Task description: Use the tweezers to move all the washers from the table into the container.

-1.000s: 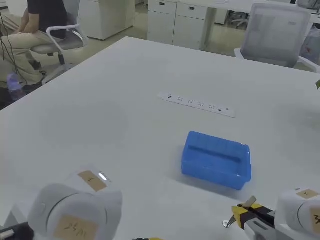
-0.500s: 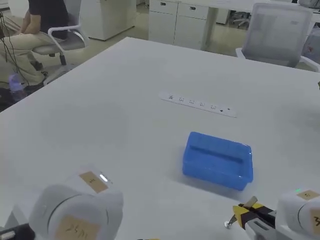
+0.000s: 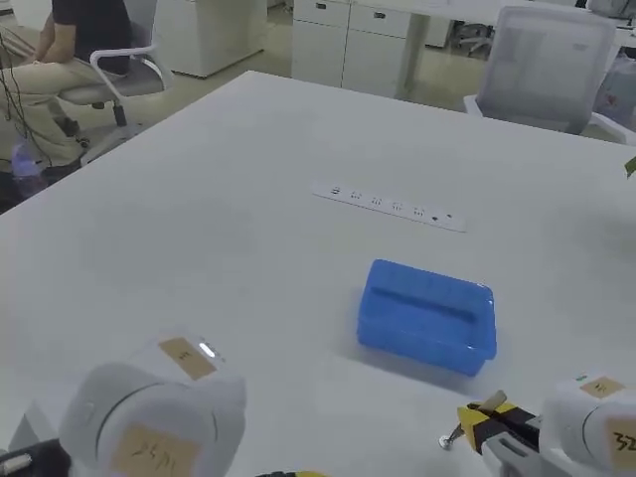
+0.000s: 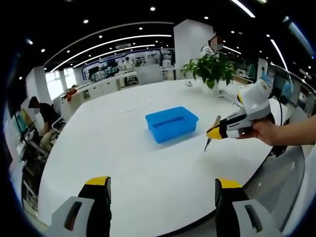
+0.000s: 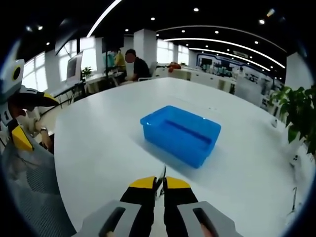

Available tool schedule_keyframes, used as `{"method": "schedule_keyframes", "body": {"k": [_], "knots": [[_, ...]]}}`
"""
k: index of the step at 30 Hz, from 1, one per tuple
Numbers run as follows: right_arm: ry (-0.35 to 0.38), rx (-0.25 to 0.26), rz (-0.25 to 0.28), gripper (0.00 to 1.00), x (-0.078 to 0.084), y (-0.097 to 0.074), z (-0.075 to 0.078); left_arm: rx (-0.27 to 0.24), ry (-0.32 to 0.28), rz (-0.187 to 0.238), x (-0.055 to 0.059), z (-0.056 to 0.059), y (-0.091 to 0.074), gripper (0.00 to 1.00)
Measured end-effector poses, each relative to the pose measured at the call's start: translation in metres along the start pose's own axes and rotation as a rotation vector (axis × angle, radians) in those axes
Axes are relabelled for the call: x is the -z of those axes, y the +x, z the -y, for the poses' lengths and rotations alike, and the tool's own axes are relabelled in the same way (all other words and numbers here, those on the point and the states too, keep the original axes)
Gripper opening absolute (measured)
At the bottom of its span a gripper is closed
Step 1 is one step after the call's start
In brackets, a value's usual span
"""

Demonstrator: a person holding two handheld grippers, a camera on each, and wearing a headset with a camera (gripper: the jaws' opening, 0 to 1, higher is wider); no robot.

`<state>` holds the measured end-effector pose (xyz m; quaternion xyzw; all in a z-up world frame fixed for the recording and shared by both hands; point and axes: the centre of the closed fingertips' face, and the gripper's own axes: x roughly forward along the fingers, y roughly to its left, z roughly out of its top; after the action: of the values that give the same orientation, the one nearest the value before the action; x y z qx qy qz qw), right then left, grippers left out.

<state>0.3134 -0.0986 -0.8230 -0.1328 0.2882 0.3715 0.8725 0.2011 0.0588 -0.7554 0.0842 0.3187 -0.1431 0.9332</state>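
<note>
Pinching tweezers [image 4: 208, 141] tight in right gripper [image 5: 159, 183], tips down near table [image 3: 248, 199], just short of blue container [image 5: 180, 133] for short carry. Holding left gripper [image 4: 163, 181] wide, nothing in it, off to side. Cannot tell if washer in tips.

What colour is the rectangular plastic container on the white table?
The rectangular plastic container is bright blue; the right gripper view shows it best.
</note>
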Motion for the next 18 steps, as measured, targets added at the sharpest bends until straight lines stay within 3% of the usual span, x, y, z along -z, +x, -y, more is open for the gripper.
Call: {"method": "schedule_keyframes", "body": {"k": [9, 18], "knots": [[0.023, -0.009, -0.022, 0.01, -0.002, 0.003, 0.002, -0.002, 0.008, 0.002, 0.0, -0.003, -0.002, 0.88], [0.033, -0.013, 0.003, 0.01, -0.019, -0.005, 0.004, 0.001, 0.007, 0.01, -0.003, -0.002, -0.001, 0.88]]}}
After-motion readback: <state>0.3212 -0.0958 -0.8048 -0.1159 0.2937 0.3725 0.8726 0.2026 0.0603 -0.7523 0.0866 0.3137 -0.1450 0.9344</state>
